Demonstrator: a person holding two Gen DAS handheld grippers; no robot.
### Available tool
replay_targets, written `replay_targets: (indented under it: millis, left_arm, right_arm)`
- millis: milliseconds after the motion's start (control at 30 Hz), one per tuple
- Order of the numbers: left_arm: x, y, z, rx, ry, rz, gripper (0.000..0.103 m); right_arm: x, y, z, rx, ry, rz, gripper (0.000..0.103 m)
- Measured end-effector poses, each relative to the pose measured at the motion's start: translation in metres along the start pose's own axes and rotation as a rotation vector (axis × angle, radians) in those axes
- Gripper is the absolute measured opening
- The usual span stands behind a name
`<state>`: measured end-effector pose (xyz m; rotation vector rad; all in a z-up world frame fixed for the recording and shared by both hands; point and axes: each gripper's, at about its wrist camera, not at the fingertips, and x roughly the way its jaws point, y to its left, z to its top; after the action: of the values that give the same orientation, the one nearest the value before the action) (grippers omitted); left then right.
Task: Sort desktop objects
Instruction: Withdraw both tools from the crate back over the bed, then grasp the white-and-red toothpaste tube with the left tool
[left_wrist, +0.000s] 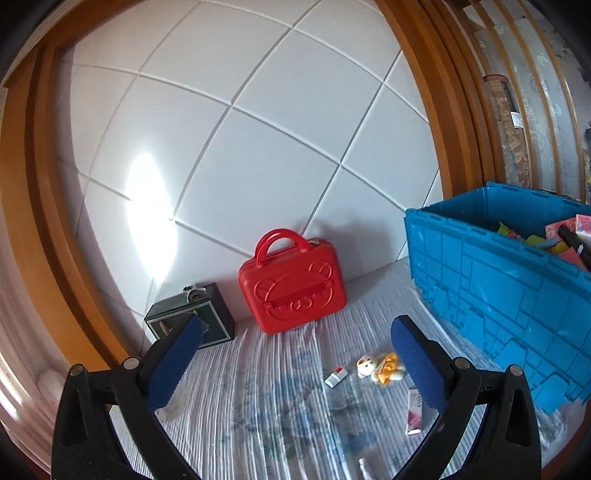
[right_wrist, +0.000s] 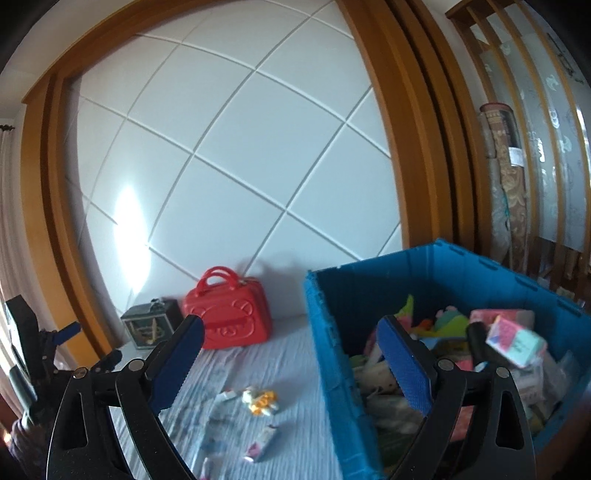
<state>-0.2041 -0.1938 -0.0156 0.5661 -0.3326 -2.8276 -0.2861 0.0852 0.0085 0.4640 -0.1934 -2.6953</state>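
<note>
My left gripper (left_wrist: 295, 332) is open and empty above the striped cloth (left_wrist: 258, 406). Below it lie a small plush bear (left_wrist: 380, 367), a small red-and-white box (left_wrist: 335, 377), a pink tube (left_wrist: 414, 411) and another tube end (left_wrist: 364, 466). My right gripper (right_wrist: 290, 332) is open and empty, hovering over the near left edge of the blue crate (right_wrist: 328, 350), which is full of mixed items. The bear (right_wrist: 260, 401) and pink tube (right_wrist: 263, 445) also show in the right wrist view. The left gripper (right_wrist: 55, 339) appears at the far left of that view.
A red bear-embossed case (left_wrist: 291, 288) and a dark green box (left_wrist: 190, 319) stand against the white tiled wall. The blue crate (left_wrist: 498, 295) fills the right side. A wooden frame and rolled fabrics (right_wrist: 506, 184) stand behind the crate.
</note>
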Motion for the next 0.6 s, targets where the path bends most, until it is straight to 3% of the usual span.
replay_targets:
  millis: [167,367,467,600]
  left_arm:
    - [0.019,0.021,-0.045,0.004,0.078,-0.024,0.103]
    - [0.045,0.001,-0.099,0.030,0.196,-0.088,0.103]
    - [0.057,-0.006,-0.121,0.012,0.264,-0.104,0.103]
    - [0.070,-0.014,-0.143,-0.004,0.287,-0.100,0.103]
  right_arm:
    - [0.043,0.046,-0.042,-0.021,0.106,0.046,0.095]
    - [0.104,0.070,-0.101,-0.028,0.254,0.080,0.095]
    - [0.151,0.074,-0.142,-0.063,0.373,0.086,0.095]
    - [0.214,0.058,-0.193,-0.015,0.531,0.077,0.090]
